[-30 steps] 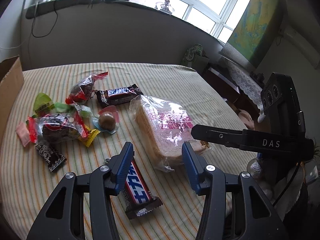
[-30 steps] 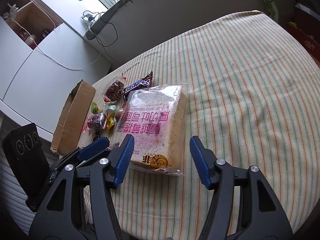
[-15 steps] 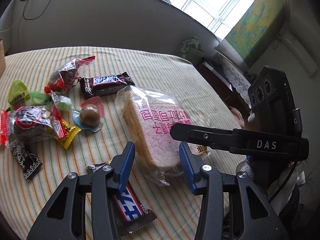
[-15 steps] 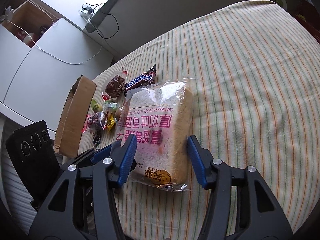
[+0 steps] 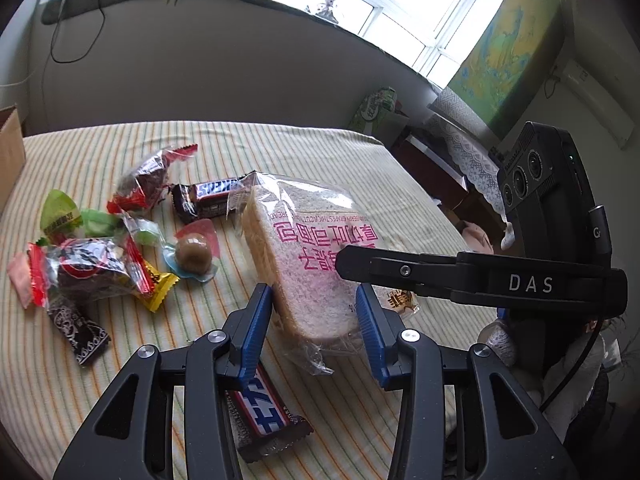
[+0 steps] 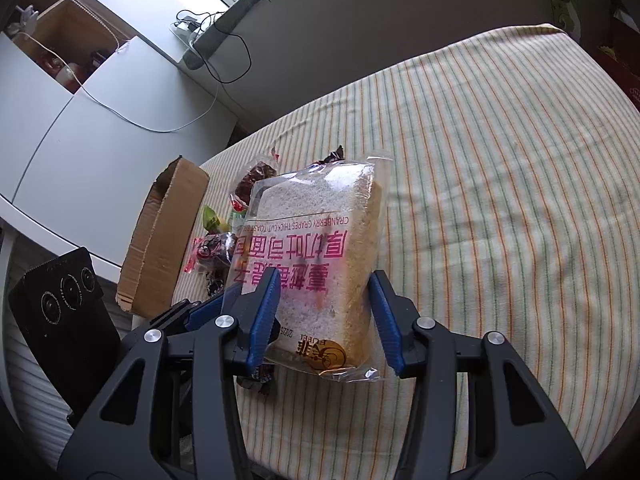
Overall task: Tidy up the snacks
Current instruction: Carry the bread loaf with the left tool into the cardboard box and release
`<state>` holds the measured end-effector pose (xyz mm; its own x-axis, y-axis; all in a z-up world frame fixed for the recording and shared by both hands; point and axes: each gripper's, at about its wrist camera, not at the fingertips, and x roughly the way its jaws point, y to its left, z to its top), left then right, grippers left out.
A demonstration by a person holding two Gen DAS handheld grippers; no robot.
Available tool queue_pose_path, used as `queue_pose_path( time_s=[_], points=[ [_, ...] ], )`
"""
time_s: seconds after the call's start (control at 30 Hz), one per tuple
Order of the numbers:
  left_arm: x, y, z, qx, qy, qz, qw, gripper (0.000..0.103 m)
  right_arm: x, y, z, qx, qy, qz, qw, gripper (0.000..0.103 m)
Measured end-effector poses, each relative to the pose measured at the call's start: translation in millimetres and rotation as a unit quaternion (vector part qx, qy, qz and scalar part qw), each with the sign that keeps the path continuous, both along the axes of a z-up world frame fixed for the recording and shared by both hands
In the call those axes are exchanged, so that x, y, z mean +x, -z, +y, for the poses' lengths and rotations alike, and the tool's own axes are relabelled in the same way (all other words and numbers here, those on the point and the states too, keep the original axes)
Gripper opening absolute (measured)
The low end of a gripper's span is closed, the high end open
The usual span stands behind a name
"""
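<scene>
A bagged slice of toast bread (image 5: 304, 256) with pink print lies on the striped tablecloth; it also shows in the right wrist view (image 6: 316, 264). My left gripper (image 5: 316, 320) is open with its blue pads either side of the bread's near corner. My right gripper (image 6: 324, 312) is open and straddles the bread's near end from the other side. A Snickers bar (image 5: 264, 412) lies under my left fingers. A second Snickers bar (image 5: 208, 196) lies behind the bread.
Several small wrapped sweets (image 5: 100, 264) and a jelly cup (image 5: 194, 256) lie left of the bread. An open cardboard box (image 6: 164, 236) stands at the table's left edge. The table's edge runs close along the right (image 5: 440, 208).
Both grippers have moved forward onto the bread, so their pads now flank it. The bread has not left the table.
</scene>
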<state>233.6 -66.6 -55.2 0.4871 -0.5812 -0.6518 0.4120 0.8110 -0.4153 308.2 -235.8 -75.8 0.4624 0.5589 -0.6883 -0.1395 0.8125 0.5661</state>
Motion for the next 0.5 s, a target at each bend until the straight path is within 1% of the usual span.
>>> queue_pose_path(
  time_s=[0.23, 0.5],
  points=[
    [-6, -20, 28, -0.005, -0.032, -0.032, 0.9990, 0.041, 6, -25, 28, 0.002, -0.021, -0.022, 1.000, 0.049],
    [-16, -38, 77, -0.013, -0.076, -0.063, 0.9950, 0.041, 17, -54, 76, 0.001, -0.061, -0.047, 0.997, 0.049]
  ],
)
